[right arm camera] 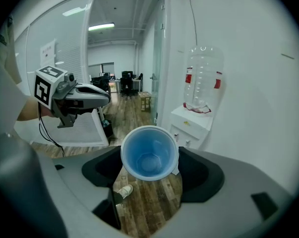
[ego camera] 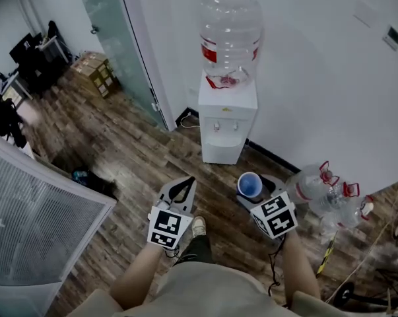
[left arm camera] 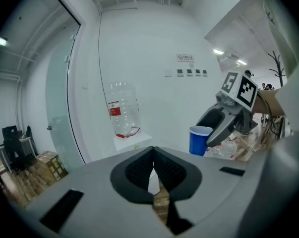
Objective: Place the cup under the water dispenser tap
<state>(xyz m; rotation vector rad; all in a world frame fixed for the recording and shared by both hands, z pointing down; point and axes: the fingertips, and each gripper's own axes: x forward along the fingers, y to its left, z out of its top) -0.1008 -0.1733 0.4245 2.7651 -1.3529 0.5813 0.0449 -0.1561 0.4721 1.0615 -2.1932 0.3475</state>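
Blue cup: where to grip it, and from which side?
Grip the blue cup on its round side wall just under the rim, coming in from the side with a jaw on each flank. It is mouth up and tapers downward, so the wider top should resist slipping. The right gripper holds it this way.

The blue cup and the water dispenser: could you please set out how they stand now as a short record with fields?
held thing: blue cup, empty, upright
holder: right tool, closed on the cup's sides
other hand: left tool, shut, nothing in it
target: white water dispenser against the wall, large clear bottle on top
progress: cup not yet under the taps; held in front of the dispenser, apart from it
nearby: spare bottles on the floor to the right
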